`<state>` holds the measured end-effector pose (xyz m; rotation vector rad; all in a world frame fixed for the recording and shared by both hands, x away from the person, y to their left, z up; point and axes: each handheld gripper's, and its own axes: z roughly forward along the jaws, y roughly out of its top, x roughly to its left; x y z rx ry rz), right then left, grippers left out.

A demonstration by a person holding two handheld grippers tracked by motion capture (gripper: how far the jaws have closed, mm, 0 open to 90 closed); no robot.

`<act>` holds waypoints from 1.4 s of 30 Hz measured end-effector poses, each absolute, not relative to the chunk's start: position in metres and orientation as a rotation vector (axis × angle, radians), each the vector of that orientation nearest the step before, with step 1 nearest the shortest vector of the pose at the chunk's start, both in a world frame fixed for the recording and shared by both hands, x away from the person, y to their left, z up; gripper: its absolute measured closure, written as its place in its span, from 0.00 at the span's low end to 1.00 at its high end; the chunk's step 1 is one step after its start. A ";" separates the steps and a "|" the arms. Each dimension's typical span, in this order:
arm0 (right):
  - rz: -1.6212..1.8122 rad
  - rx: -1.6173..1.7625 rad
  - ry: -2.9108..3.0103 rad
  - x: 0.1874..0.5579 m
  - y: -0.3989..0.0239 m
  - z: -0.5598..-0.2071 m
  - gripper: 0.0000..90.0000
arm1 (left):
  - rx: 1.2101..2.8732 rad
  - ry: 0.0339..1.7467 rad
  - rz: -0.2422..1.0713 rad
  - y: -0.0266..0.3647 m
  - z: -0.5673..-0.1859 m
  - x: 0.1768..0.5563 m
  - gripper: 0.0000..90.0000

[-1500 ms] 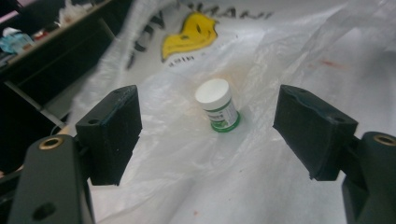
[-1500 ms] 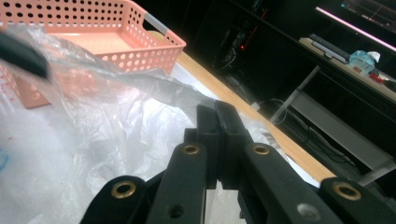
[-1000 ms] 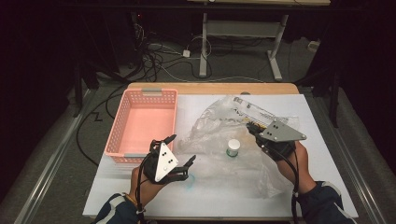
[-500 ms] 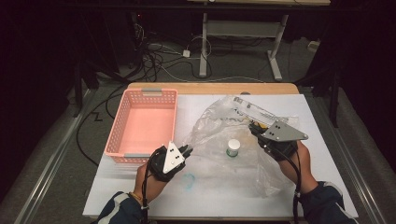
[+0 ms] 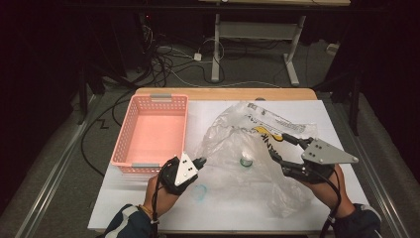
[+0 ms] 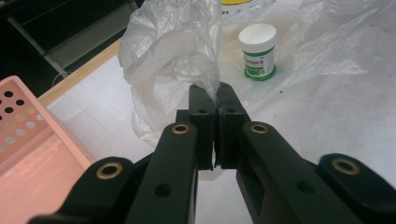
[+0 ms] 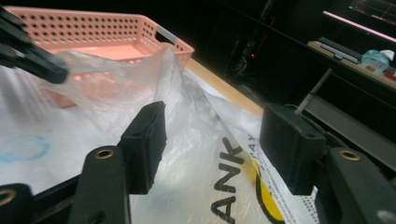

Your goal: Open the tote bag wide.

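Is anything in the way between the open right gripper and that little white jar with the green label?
Yes. The small white green-labelled jar appears to sit inside the crumpled clear plastic bag, so its film lies between it and the right gripper, whose jaws stand open. The left gripper is shut on the bag's edge.

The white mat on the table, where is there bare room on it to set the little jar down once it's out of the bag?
Bare patches: the front strip of the white mat between the two forearms, and the far strip between the pink basket and the plastic bag. The middle and right are crowded by the bag, covering the jar. The basket itself is empty.
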<state>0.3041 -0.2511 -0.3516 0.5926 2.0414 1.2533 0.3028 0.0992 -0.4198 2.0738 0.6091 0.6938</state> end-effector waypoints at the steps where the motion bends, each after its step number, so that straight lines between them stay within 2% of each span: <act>1: 1.253 0.593 2.041 0.304 -0.251 -0.352 0.44 | 2.072 0.611 0.691 0.099 -0.420 0.303 0.95; 9: 1.254 0.534 2.084 0.266 -0.263 -0.362 0.45 | 2.074 0.611 0.692 0.098 -0.420 0.302 0.95; 12: 1.220 0.520 2.161 0.251 -0.265 -0.378 0.44 | 2.070 0.611 0.693 0.098 -0.419 0.302 0.95; 25: 1.093 0.551 2.407 0.235 -0.275 -0.435 0.36 | 2.063 0.621 0.681 0.098 -0.420 0.306 0.95; 30: 0.988 0.532 2.506 0.240 -0.273 -0.450 0.46 | 2.067 0.613 0.677 0.096 -0.421 0.305 0.95; 31: 0.937 0.544 2.527 0.243 -0.272 -0.455 0.54 | 2.068 0.610 0.677 0.096 -0.421 0.305 0.95; 32: 0.937 0.544 2.527 0.243 -0.272 -0.455 0.54 | 2.063 0.605 0.677 0.096 -0.420 0.305 0.95; 33: 0.908 0.547 2.548 0.244 -0.273 -0.458 0.65 | 2.060 0.604 0.673 0.096 -0.420 0.305 0.95; 34: 0.908 0.547 2.548 0.244 -0.273 -0.458 0.65 | 2.060 0.605 0.671 0.097 -0.420 0.305 0.95; 35: 0.884 0.550 2.563 0.245 -0.272 -0.459 0.70 | 2.060 0.605 0.672 0.096 -0.420 0.305 0.95; 37: 0.861 0.537 2.588 0.247 -0.272 -0.459 0.83 | 2.061 0.605 0.670 0.096 -0.420 0.305 0.95; 38: 0.858 0.551 2.593 0.248 -0.272 -0.459 0.95 | 2.061 0.604 0.671 0.096 -0.420 0.306 0.95; 39: 0.858 0.551 2.593 0.248 -0.272 -0.459 0.95 | 2.060 0.604 0.673 0.096 -0.420 0.306 0.95; 40: 0.865 0.551 2.584 0.249 -0.273 -0.456 1.00 | 2.059 0.604 0.674 0.097 -0.420 0.306 0.95; 42: 0.877 0.568 2.574 0.249 -0.273 -0.455 1.00 | 2.054 0.606 0.675 0.097 -0.419 0.306 0.95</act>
